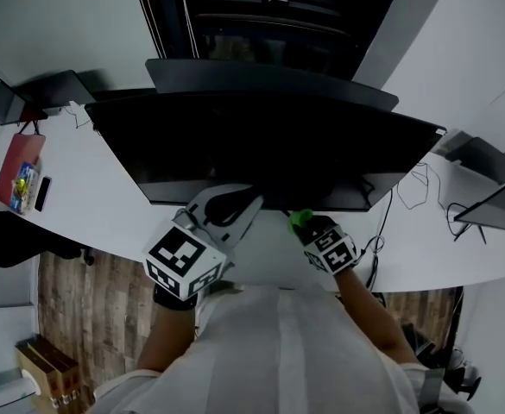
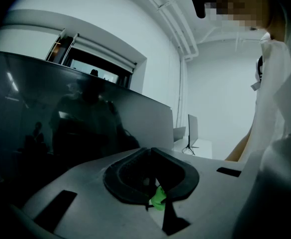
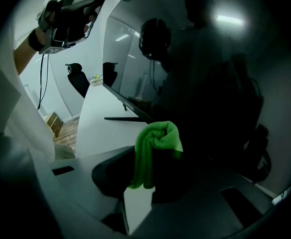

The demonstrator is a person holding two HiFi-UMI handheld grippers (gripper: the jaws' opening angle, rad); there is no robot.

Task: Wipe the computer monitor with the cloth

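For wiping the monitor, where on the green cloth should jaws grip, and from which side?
Pinch the green cloth by its gathered trailing folds, coming from the side away from the monitor, so the rounded wad stands proud of the tips toward the screen. The right gripper holds it about that way.

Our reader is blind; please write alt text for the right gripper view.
A green cloth is pinched in the right gripper, close to a dark monitor. The left gripper is at upper left, above a white desk.
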